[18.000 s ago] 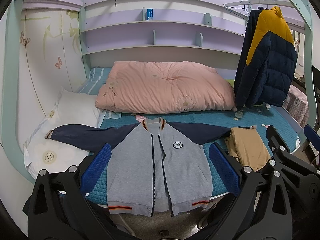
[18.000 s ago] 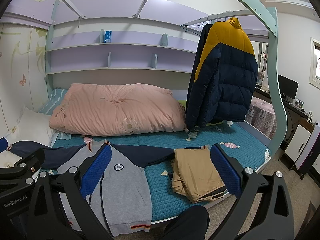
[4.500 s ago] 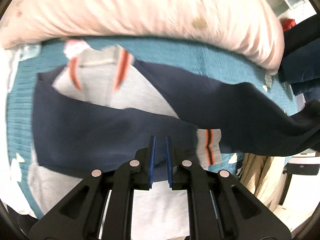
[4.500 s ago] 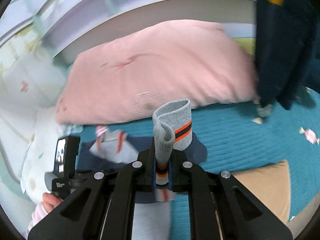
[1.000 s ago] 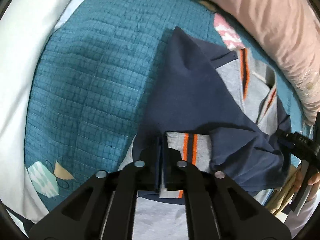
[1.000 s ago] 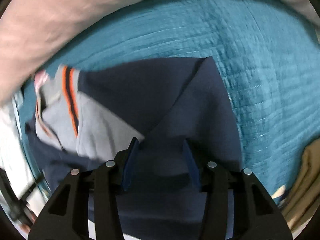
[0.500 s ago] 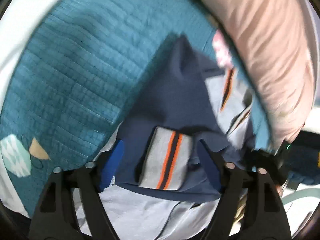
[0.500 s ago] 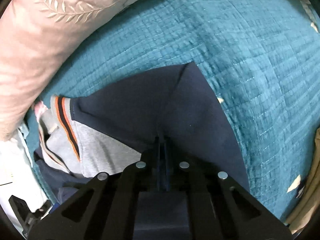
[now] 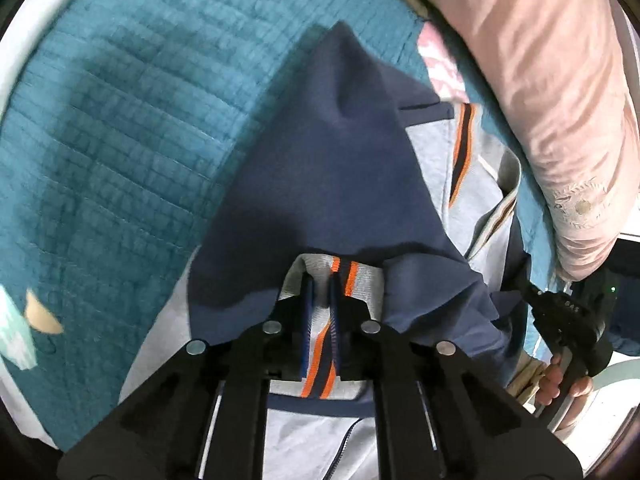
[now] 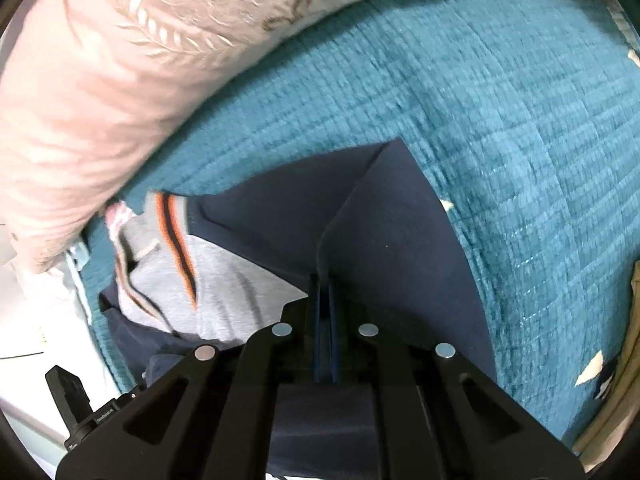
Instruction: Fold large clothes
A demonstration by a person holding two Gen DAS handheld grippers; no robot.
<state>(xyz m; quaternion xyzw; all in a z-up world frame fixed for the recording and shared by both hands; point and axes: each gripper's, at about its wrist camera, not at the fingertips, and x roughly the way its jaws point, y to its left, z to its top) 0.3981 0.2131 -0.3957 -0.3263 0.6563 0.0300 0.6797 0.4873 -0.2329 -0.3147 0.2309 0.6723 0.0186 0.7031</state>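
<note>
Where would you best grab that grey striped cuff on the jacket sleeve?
Take the striped cuff across its ribbed end, coming from above with a finger on each face. It lies flat on the folded navy sleeve, so its thick free edge is probably the easiest part to pinch. The left gripper holds it just so.

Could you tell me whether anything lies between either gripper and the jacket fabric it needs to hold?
Nothing visible does. The left gripper is shut on the jacket's striped cuff, and the right gripper is shut on a fold of the navy sleeve.
</note>
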